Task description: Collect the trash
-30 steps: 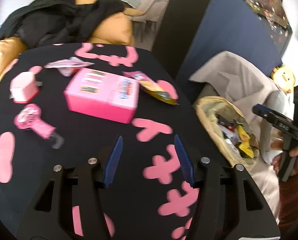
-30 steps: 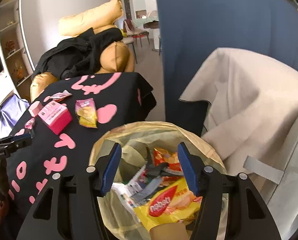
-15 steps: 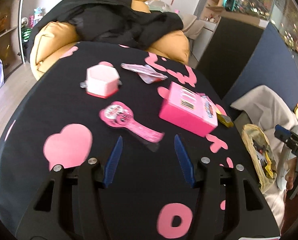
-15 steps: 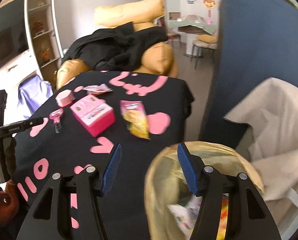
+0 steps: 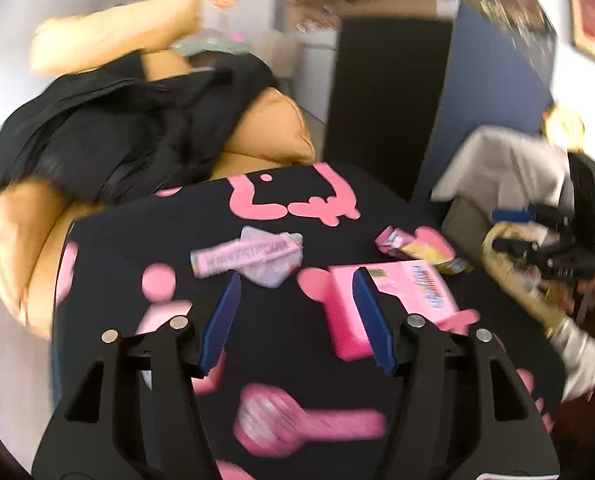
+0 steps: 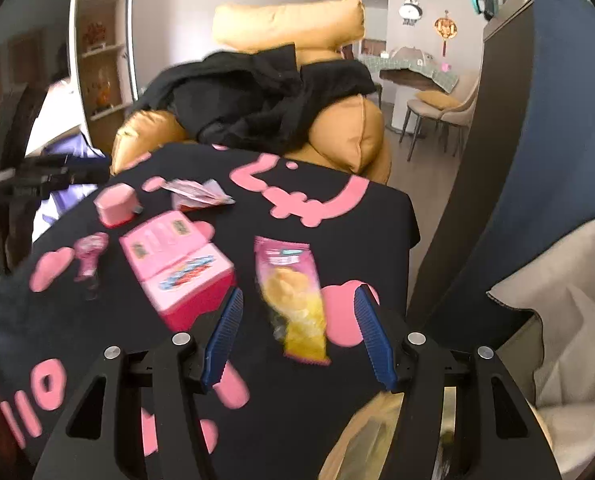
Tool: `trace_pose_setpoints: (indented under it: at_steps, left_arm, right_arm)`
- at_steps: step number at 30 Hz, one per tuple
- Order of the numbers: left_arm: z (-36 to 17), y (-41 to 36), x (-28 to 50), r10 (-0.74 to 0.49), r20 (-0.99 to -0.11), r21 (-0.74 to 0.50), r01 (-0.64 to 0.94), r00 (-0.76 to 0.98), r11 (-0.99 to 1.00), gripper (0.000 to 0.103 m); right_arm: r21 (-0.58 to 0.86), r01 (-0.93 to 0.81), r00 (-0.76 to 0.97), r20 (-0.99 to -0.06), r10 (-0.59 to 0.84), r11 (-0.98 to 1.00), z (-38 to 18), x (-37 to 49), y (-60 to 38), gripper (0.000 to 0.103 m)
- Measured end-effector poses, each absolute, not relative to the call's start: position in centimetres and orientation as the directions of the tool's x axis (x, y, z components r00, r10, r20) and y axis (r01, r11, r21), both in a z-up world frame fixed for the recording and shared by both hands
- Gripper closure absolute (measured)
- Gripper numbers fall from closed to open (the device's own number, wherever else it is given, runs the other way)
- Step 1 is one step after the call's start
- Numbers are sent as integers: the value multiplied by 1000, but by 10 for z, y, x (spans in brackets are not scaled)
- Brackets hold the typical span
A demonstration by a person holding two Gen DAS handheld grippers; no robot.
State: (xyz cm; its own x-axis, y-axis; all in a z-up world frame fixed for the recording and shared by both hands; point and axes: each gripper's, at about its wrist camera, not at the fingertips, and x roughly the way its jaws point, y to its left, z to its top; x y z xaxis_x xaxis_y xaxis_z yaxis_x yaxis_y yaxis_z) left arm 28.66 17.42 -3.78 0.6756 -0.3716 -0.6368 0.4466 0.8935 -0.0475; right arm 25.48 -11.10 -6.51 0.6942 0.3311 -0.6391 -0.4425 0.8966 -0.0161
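Observation:
A black table with pink shapes (image 6: pixel 337 220) carries the litter. A pink and yellow snack packet (image 6: pixel 293 300) lies flat under my right gripper (image 6: pixel 299 336), which is open and empty above it. A crumpled pink wrapper (image 5: pixel 253 258) lies just beyond my left gripper (image 5: pixel 297 320), whose jaws are opening with nothing between them. The wrapper (image 6: pixel 197 196) also shows at the table's far side in the right wrist view. The yellowish trash bag (image 6: pixel 361 432) gapes below the right gripper, off the table's near corner, and its rim (image 5: pixel 509 276) shows at the right of the left wrist view.
A pink box (image 6: pixel 173 264), a pink hexagonal tub (image 6: pixel 115 204) and a pink handled toy (image 6: pixel 91 254) also lie on the table. An orange sofa with black clothing (image 6: pixel 257 96) stands behind it. A blue partition (image 6: pixel 537 160) and beige cloth (image 6: pixel 557 280) are at the right.
My right gripper has swung from above the trash bag to over the snack packet on the table. The left gripper has moved across the table towards the crumpled wrapper, and its jaws stand a little wider.

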Motion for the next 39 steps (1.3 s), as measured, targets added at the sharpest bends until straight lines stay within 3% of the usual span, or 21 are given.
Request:
trace_pose_setpoints:
  at_steps: [7,14,21,23,28,30,33,37,39]
  left_arm:
    - [-70,164,389,-357,-783,10,584,509,812,48]
    - [-107,148,424,-244,-900,59,655,361,753,48]
    - [-90,156,401,-258,-867,24,552,427,833,94]
    - [-85,157,392,-245,-861,24,517,446,856,97]
    - [-80,155,385,-266,-837,5,494,478,869,94]
    - [-80,148,385,-211,-830,85,493,516,866,72]
    - [-85,145,395,-191,-847,91,488,496,868,67]
    - [-100,140,409,-137,-877,107,464,461,880,67]
    - [-105,138,409,-131,-884,99,454,449,886,85]
  right_arm:
    - [36,-390,646,-701,302,920,-80,306,-116,48]
    - [78,-392,599,-734,319,917,-94,331,-112,48]
    - [103,-406,549,-767,333,908,-113,343,-102,48]
    - [133,-419,537,-761,363,898,-115,344,-99,48]
    - [128,-437,529,-764,369,890,-114,346,-92,48]
    - [119,-439,532,-764,365,891,-113,346,-92,48]
    - [118,-436,542,-757,365,892,-109,343,-95,48]
    - [112,-437,544,-757,362,892,-108,336,-100,48]
    - [96,-446,545,-760,354,890,-108,334,-100,48]
